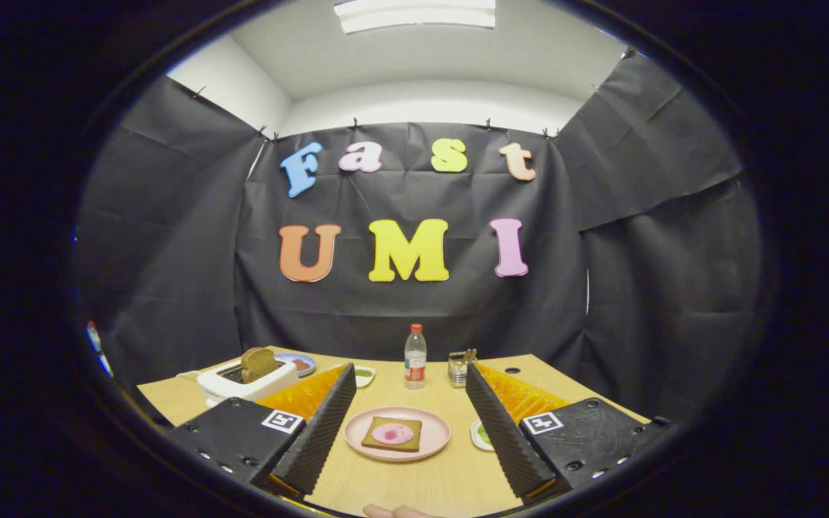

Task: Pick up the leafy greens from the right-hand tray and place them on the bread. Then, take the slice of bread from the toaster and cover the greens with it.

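Observation:
A pink plate [436, 439] lies on the wooden table between my two fingers, and on it rests a slice of bread [391, 434] with a pink spread in its middle. My gripper [409, 378] is open and holds nothing, hovering above the table. To the right, partly hidden behind the right finger [501, 432], a small white tray [478, 437] carries the leafy greens [484, 433]. Beyond the left finger [317, 435] stands a white toaster [245, 381] with a brown slice of bread [259, 363] sticking up out of its slot.
A plastic water bottle [415, 357] stands at the far middle of the table, with a small holder of utensils [459, 368] to its right. A small dish [364, 375] and a bluish plate [301, 363] sit near the toaster. Fingertips of a hand [396, 512] show at the table's near edge.

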`<state>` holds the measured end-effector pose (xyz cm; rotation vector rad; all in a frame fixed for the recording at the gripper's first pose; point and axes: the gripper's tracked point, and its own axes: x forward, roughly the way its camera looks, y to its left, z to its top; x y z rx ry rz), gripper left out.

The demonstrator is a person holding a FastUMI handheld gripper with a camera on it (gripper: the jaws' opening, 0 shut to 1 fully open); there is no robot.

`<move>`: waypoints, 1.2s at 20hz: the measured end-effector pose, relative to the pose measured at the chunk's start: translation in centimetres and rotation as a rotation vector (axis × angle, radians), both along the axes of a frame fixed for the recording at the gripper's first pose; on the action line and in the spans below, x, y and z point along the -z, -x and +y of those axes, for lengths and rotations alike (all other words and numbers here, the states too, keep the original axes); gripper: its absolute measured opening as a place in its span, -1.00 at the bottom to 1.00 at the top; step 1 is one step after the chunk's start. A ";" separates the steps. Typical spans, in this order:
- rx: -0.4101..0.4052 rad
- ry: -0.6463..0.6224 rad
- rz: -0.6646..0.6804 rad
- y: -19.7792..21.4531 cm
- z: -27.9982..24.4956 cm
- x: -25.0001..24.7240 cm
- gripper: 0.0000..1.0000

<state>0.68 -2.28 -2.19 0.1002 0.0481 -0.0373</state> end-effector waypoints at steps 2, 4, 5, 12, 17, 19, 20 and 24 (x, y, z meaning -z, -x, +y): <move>0.012 -0.004 0.008 -0.2 -0.7 0.4 0.89; 0.016 -0.005 0.018 -0.7 -1.0 1.0 0.89; 0.017 -0.005 0.025 -0.9 -1.3 1.3 0.89; 0.071 -0.014 0.060 -4.3 -5.4 3.8 0.89; 0.123 0.004 0.136 -8.2 -10.7 6.5 0.89; 0.130 -0.022 0.158 -10.0 -12.7 7.6 0.90; 0.136 -0.034 0.179 -11.1 -13.9 8.6 0.89; 0.138 -0.069 0.290 -15.2 -17.1 12.7 0.89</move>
